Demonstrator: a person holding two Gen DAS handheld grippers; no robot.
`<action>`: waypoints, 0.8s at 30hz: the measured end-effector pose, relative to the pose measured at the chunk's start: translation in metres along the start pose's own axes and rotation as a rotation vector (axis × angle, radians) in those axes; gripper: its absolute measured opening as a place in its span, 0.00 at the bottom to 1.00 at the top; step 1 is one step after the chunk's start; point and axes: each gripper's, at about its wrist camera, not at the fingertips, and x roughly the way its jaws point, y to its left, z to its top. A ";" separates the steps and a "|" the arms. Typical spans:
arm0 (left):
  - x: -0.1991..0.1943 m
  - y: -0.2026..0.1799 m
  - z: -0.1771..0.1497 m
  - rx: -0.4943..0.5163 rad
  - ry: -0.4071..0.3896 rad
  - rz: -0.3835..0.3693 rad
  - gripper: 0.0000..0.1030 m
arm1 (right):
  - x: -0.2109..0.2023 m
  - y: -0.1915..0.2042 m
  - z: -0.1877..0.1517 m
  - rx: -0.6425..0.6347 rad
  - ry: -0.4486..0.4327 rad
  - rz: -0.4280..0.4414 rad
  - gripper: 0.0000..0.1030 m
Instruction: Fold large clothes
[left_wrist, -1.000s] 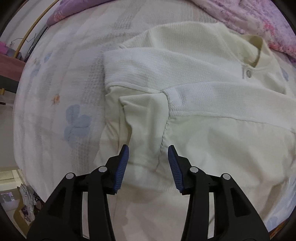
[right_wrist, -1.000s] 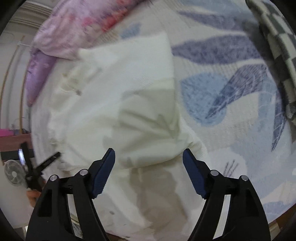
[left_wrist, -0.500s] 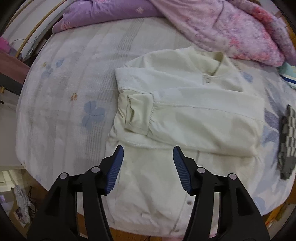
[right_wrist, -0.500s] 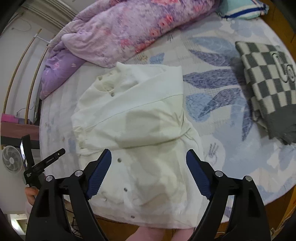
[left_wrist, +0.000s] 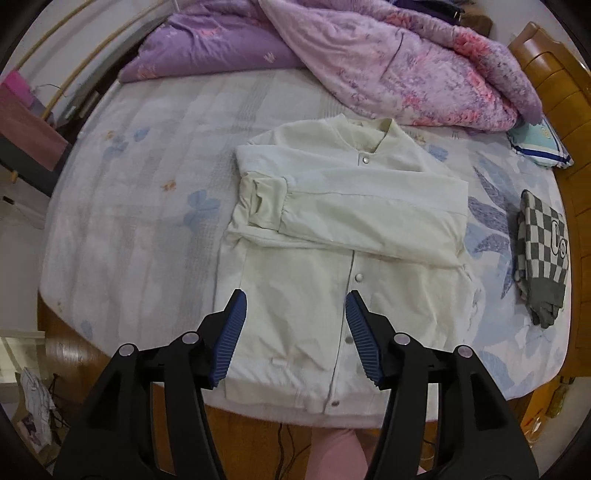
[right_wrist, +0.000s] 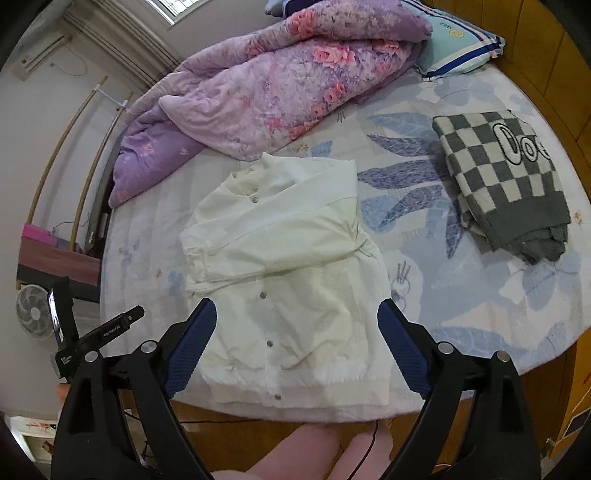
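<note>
The checkered knit (right_wrist: 506, 177) on the bed's right side carries large outlined letters; "Do" reads plainly in the right wrist view, and the rest runs out of sight at the picture's edge; the black handheld device (right_wrist: 96, 336) low on the left of that view has small white print on its body, too small to read; the pale blue pillow (right_wrist: 454, 40) by the wooden headboard (left_wrist: 546, 74) bears a round yellow mark whose wording cannot be made out.

The cream snap-button jacket (left_wrist: 343, 236) lies flat on the floral bedsheet (left_wrist: 140, 206), collar toward the purple floral quilt (right_wrist: 280, 77), hem at the near edge of the mattress; both sleeves are folded across the chest, one cuff resting near the jacket's left side in the left wrist view; the snap placket runs down the middle to the hem.

The left gripper (left_wrist: 295, 332) hangs above the jacket's lower half with its blue ribbed pads apart and nothing between them; the cloth lies well below, untouched; the right gripper (right_wrist: 297, 349) likewise hovers over the hem area, its jaws opening wide and empty, the jacket lying beneath and beyond the fingertips; the checkered knit sits well apart from the jacket on the sheet; a white fan (right_wrist: 35, 314) stands on the floor beside the bed.
</note>
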 end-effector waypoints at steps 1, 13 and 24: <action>-0.012 -0.001 -0.011 -0.012 -0.012 -0.004 0.56 | -0.010 0.000 -0.005 -0.014 -0.014 0.006 0.83; -0.109 -0.023 -0.111 -0.019 -0.116 -0.003 0.57 | -0.092 -0.005 -0.061 -0.093 -0.143 0.018 0.84; -0.150 -0.029 -0.152 0.026 -0.174 -0.027 0.61 | -0.115 0.018 -0.098 -0.124 -0.197 0.008 0.85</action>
